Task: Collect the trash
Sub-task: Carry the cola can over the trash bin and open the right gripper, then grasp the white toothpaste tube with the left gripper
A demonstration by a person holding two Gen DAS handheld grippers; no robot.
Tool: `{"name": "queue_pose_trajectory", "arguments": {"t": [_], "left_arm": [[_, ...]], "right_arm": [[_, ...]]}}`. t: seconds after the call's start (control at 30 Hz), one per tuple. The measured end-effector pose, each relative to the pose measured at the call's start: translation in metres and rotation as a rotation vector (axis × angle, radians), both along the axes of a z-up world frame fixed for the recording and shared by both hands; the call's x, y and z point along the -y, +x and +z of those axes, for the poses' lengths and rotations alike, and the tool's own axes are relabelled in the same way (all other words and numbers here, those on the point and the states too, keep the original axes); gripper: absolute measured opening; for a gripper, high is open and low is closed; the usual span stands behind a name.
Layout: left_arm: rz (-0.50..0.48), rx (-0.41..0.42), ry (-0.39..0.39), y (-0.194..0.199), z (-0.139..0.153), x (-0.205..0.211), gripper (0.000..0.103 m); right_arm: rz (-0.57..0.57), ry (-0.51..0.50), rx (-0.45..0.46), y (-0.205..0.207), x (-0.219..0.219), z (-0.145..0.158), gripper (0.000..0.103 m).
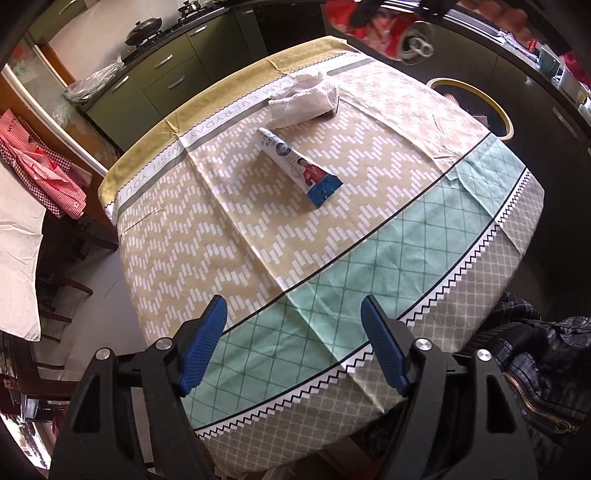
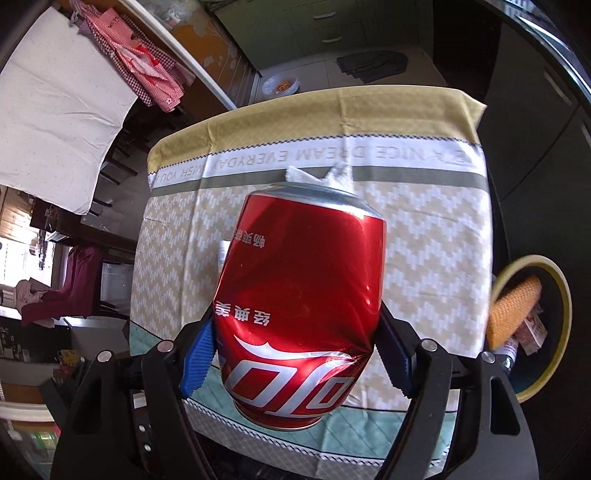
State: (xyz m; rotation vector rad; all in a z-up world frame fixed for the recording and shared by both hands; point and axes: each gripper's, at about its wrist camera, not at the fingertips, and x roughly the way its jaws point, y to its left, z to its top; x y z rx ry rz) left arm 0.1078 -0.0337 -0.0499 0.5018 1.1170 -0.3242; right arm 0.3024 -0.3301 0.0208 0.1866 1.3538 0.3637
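Observation:
My right gripper [image 2: 295, 332] is shut on a dented red soda can [image 2: 303, 288], held up above the table. The same can [image 1: 406, 33] shows blurred at the top of the left wrist view. My left gripper [image 1: 293, 306] stands open over the near teal band of the tablecloth [image 1: 332, 295], with nothing between its fingers. A toothpaste tube [image 1: 299, 166] lies in the middle of the table, and a crumpled white tissue [image 1: 306, 99] lies beyond it. In the right wrist view the tissue [image 2: 332, 177] and the tube's cap [image 2: 223, 251] peek out from behind the can.
A dark bin with a yellow rim [image 1: 506, 118] stands off the table's right side; in the right wrist view the bin [image 2: 554, 295] holds an orange wrapper and other packaging. Kitchen cabinets [image 1: 155, 74] line the back. A dark jacket [image 1: 535, 354] lies at the near right.

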Motion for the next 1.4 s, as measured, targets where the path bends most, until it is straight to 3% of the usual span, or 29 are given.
{"name": "queue_pose_trajectory", "arguments": {"t": [0.17,0.33,0.57,0.67,0.8,1.03,1.13,1.23,1.33,1.4], "left_arm": [[-0.053,-0.017,0.005,0.011,0.001,0.04,0.071],[-0.099,-0.03,0.009,0.022,0.003,0.082,0.071],[-0.168,-0.038,0.038,0.031,0.006,0.139,0.071],[-0.175,-0.051,0.039,0.035,0.007,0.154,0.071],[-0.163,-0.056,0.047,0.038,0.009,0.16,0.071],[-0.073,-0.091,0.027,0.058,0.013,0.144,0.071],[0.028,-0.115,0.006,0.081,0.014,0.124,0.071],[0.2,-0.149,-0.047,0.112,0.01,0.094,0.071],[0.353,-0.204,-0.123,0.142,-0.003,0.066,0.071],[0.426,-0.225,-0.128,0.157,-0.015,0.053,0.071]], "right_arm": [[-0.156,-0.022,0.021,-0.03,0.118,-0.003,0.076],[-0.337,-0.057,-0.033,-0.051,0.236,-0.044,0.076],[-0.434,-0.069,-0.095,-0.062,0.32,-0.11,0.076],[-0.434,-0.071,-0.114,-0.058,0.329,-0.13,0.076],[-0.454,-0.077,-0.115,-0.054,0.339,-0.147,0.085],[-0.458,0.039,-0.053,-0.081,0.348,-0.132,0.086],[-0.431,0.065,-0.028,-0.096,0.34,-0.123,0.086],[-0.399,0.082,-0.02,-0.1,0.324,-0.12,0.086],[-0.363,0.087,-0.02,-0.098,0.308,-0.122,0.086],[-0.345,0.092,-0.023,-0.095,0.299,-0.126,0.086]]}}
